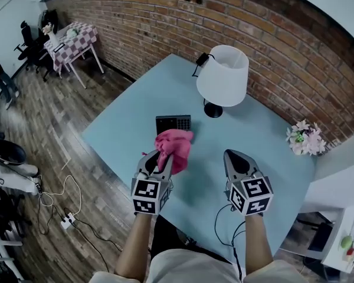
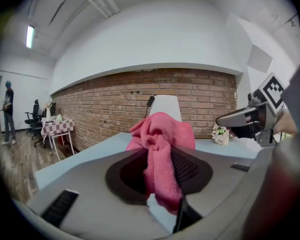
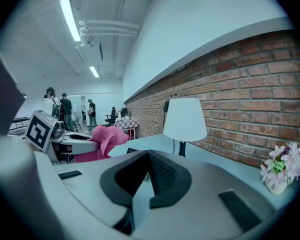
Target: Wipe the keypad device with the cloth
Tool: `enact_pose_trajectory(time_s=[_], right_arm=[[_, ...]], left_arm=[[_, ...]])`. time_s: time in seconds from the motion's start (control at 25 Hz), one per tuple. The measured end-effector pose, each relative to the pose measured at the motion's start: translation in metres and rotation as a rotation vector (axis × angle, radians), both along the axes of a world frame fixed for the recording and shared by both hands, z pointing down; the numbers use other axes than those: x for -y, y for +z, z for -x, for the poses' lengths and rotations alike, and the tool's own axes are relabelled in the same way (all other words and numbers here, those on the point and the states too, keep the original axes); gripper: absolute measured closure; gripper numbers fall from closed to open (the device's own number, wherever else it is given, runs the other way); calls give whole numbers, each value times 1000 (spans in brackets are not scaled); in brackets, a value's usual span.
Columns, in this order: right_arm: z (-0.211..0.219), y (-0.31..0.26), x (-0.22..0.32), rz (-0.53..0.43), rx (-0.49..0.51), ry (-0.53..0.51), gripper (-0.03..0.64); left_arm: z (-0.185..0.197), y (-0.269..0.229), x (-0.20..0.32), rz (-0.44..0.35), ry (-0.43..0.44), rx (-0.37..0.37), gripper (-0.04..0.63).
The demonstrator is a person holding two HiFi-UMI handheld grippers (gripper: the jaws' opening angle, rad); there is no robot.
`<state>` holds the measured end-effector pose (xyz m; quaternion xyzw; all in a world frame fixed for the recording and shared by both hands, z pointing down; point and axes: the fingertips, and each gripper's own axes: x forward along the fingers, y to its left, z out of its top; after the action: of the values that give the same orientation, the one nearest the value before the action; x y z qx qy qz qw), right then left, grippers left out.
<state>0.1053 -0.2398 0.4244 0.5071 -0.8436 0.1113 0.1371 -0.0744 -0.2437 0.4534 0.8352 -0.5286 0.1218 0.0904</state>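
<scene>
The black keypad device (image 1: 173,123) lies flat on the light blue table (image 1: 130,119), in front of the lamp. My left gripper (image 1: 163,153) is shut on a pink cloth (image 1: 176,147), which bunches out past the jaws and hangs just near of the keypad, hiding its near edge. In the left gripper view the cloth (image 2: 162,149) fills the space between the jaws of that gripper (image 2: 162,159) and hides the keypad. My right gripper (image 1: 234,155) hovers over bare table to the right, shut and empty; its jaws (image 3: 149,159) meet at the tips.
A white lamp (image 1: 222,75) with a black base stands just behind the keypad. A small flower pot (image 1: 305,137) sits at the table's far right by the brick wall. A checkered table (image 1: 74,40) and chairs stand far left; cables and a power strip (image 1: 66,220) lie on the floor.
</scene>
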Motion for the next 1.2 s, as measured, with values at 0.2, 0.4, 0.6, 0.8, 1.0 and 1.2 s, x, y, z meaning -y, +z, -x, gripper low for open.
enact_pose_trajectory(time_s=[0.2, 0.4, 0.6, 0.8, 1.0, 1.2], right_arm=[[6, -22, -18, -37, -8, -39, 601], [14, -39, -37, -67, -8, -79, 601], [20, -57, -59, -79, 3, -121, 601], [24, -73, -72, -99, 13, -130, 601], [29, -78, -91, -92, 24, -116, 601], [49, -90, -122, -101, 18, -131, 601]], left_arm=[[6, -24, -26, -28, -25, -6, 449], [10, -46, -53, -66, -54, 15, 449], [10, -66, -83, -90, -71, 38, 449], [14, -82, -108, -105, -84, 37, 449], [25, -94, -127, -114, -85, 28, 449], [38, -106, -156, -130, -82, 7, 449]])
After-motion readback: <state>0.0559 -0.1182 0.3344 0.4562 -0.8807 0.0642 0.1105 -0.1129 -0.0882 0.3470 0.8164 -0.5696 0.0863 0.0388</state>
